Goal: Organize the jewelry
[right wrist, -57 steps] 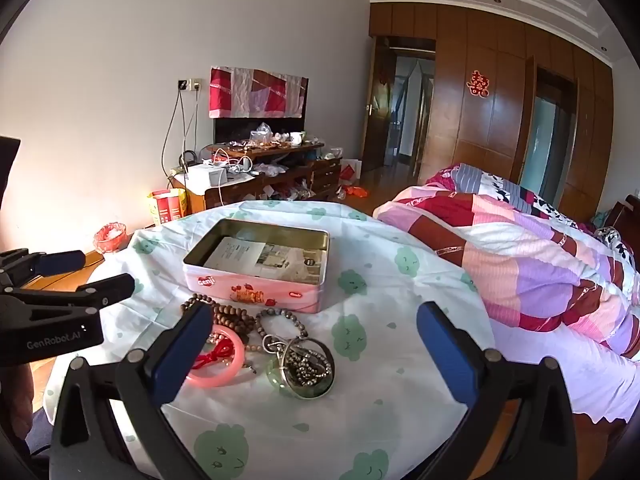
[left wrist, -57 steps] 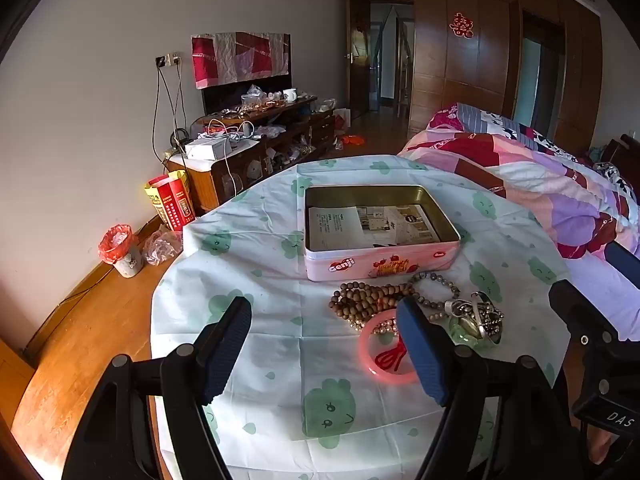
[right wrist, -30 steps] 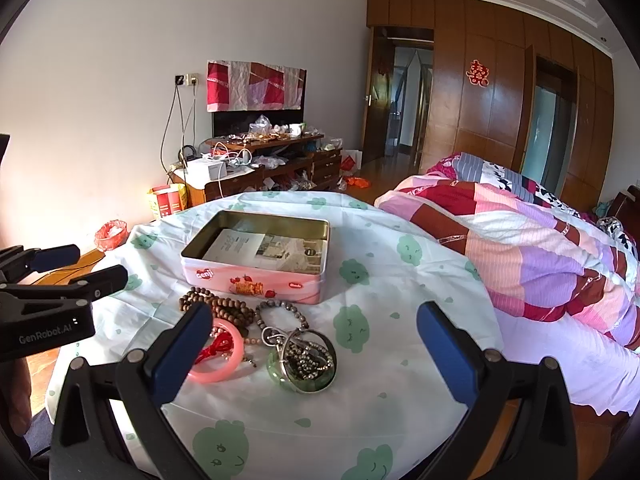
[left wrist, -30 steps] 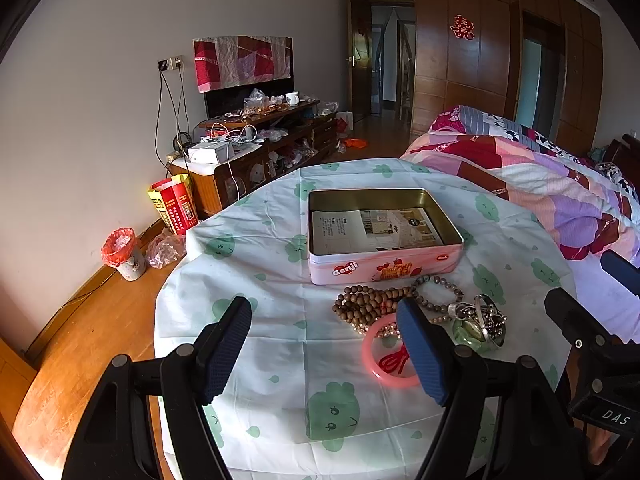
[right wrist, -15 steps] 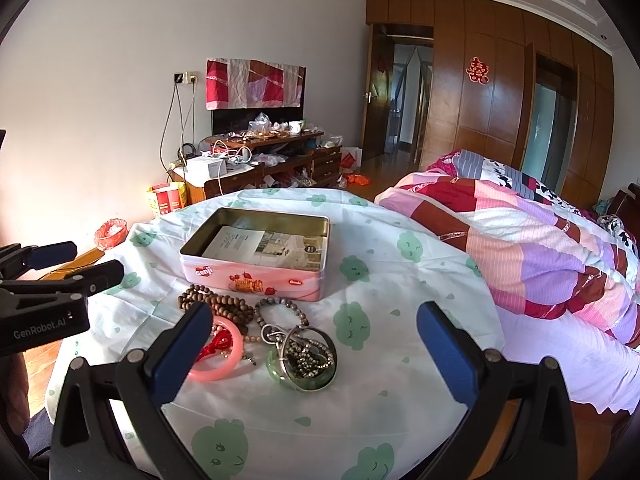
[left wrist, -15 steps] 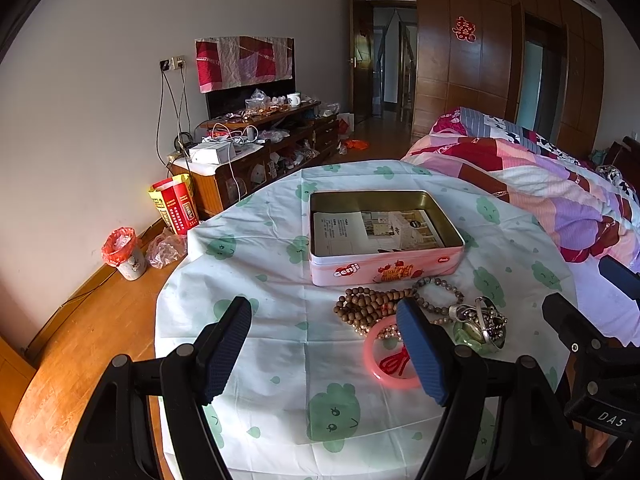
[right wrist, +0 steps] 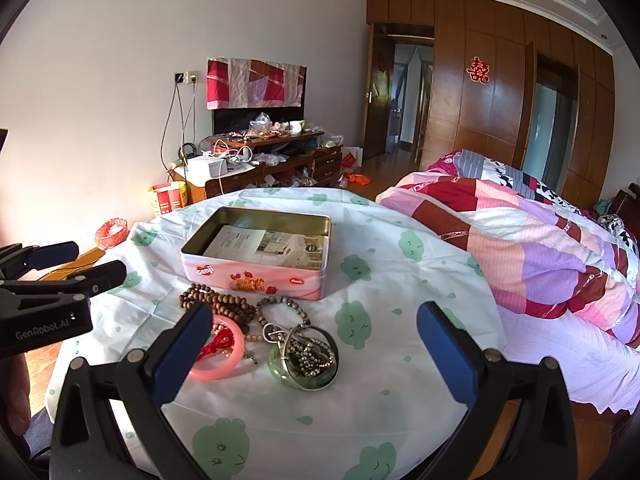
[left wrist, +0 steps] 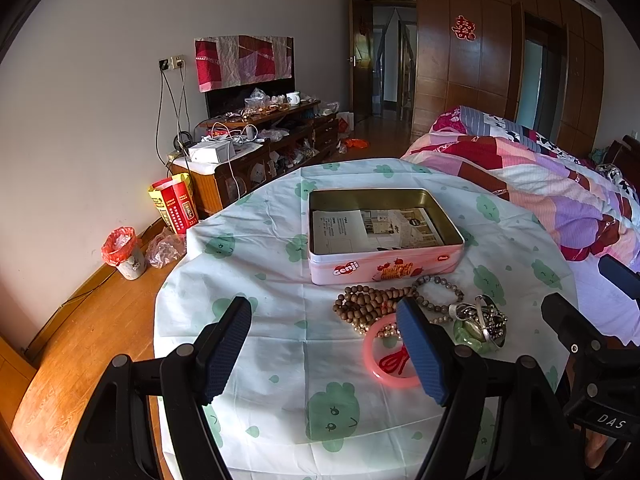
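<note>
jewelry pile unmoved at table's near edge beside tin; left gripper, right gripper still wide, empty; sorting unstarted.

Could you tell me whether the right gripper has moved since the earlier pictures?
Yes. The right gripper has pulled back slightly from the tin, which now sits higher and smaller in its view; jaws open.

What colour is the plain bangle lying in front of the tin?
Pink, with a red knotted cord inside it: the bangle shows best in the right wrist view.
</note>
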{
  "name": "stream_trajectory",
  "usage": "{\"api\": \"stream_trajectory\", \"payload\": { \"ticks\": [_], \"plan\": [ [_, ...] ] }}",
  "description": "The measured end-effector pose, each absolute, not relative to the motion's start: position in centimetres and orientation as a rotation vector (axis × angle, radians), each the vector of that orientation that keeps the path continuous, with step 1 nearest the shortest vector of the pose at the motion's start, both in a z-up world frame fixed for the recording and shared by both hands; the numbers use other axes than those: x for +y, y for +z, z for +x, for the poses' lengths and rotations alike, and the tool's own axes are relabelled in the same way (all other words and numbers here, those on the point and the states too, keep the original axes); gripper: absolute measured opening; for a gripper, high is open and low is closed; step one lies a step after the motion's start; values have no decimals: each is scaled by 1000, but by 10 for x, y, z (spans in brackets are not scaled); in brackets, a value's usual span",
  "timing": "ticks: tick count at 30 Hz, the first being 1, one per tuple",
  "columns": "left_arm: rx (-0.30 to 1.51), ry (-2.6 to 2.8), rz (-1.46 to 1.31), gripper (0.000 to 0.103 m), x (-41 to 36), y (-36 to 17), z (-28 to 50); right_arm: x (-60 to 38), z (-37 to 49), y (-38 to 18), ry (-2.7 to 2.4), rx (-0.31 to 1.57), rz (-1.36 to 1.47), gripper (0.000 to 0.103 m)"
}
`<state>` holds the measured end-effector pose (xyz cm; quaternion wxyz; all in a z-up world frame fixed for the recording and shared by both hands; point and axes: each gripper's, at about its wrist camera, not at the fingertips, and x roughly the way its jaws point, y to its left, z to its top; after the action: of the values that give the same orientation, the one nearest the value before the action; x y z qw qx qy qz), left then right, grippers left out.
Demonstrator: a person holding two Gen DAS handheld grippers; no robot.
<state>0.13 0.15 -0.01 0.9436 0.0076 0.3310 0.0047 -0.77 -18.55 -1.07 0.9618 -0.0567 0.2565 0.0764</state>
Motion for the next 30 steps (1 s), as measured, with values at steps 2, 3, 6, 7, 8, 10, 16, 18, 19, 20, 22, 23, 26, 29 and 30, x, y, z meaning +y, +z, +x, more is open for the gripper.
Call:
{"api": "stream_trajectory", "payload": {
  "ticks": [2,3,6,7,8,10,16,18,19,20,22,23,26,29,30],
  "plan": [
    [674,10,15,75,2,0,1,-185,-8,-11,155,521,-114,103],
    [674,10,15,75,1,0,1,-185,-8,-13,155,522,-114,103],
    [674,9,15,75,1,0,1,-185,-8,-12,155,522,-115,103],
    [674,9,15,75,2,0,1,-185,-8,-12,155,521,-114,103],
    [675,9,15,75,1,0,1,-185,-8,-14,156,521,-115,103],
    [675,10,16,75,2,0,1,-185,-8,-12,155,522,-115,103],
    [674,8,15,75,2,0,1,-185,-8,-12,155,523,-113,103],
    [674,9,15,75,2,0,1,-185,-8,-12,155,523,-115,103],
    [674,9,14,75,2,0,1,-185,-8,-12,155,523,-115,103],
    [675,9,14,75,2,0,1,-185,-7,-13,156,523,-115,103],
    [675,10,15,75,2,0,1,-185,-7,-12,156,524,-114,103],
    [675,9,14,75,2,0,1,-185,-7,-12,155,524,-114,103],
    [674,9,15,75,2,0,1,-185,-7,-13,154,524,-114,103],
    [677,9,15,75,2,-1,1,-184,-7,-14,157,525,-113,103],
    [676,9,16,75,2,0,1,-184,-7,-14,156,525,-114,103]
  ]
}}
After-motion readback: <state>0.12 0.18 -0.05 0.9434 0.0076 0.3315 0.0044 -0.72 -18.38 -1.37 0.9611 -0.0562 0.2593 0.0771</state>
